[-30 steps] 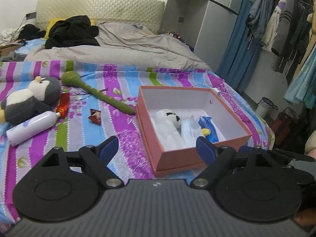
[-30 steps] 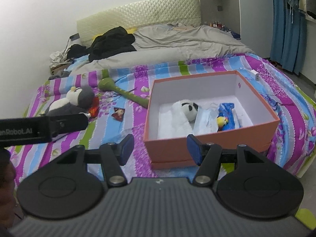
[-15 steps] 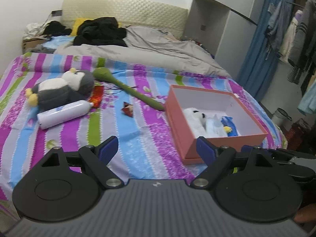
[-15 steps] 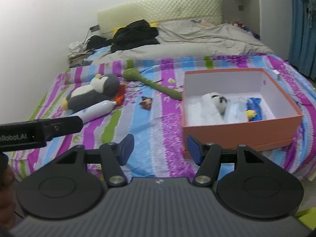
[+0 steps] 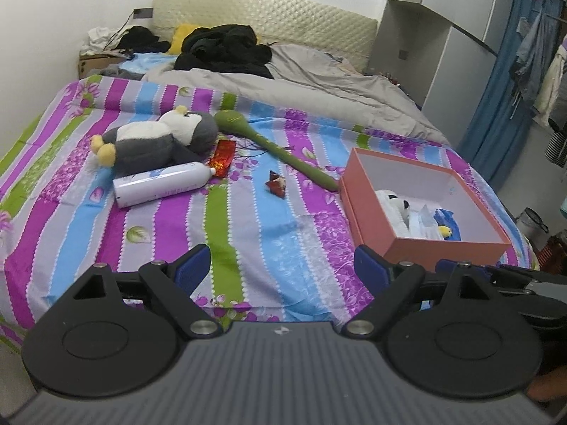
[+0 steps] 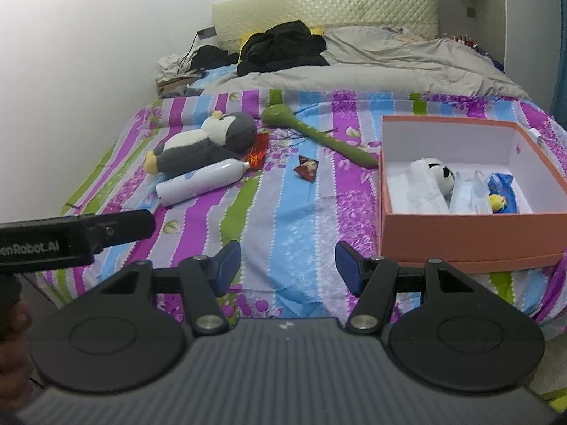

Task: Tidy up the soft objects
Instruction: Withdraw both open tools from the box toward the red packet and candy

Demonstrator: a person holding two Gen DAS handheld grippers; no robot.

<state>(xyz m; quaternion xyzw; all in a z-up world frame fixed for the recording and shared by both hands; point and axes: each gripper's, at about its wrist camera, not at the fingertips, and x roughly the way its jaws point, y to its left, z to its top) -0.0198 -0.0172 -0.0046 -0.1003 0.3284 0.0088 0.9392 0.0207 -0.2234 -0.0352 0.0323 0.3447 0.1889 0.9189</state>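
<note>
- While both grippers hang over the near edge of the striped bedspread (image 5: 255,212), the left gripper (image 5: 280,269) and right gripper (image 6: 287,265) stand released, nothing between their jaws.
- Penguin plush (image 5: 156,141): lies far and to the left of both grippers, well apart, beside a white bottle (image 5: 163,184).
- Appearance: grey body, white belly, yellow feet, lying on its side.
- Orange box (image 6: 471,237): to the right, containing a panda plush (image 6: 436,177).
</note>
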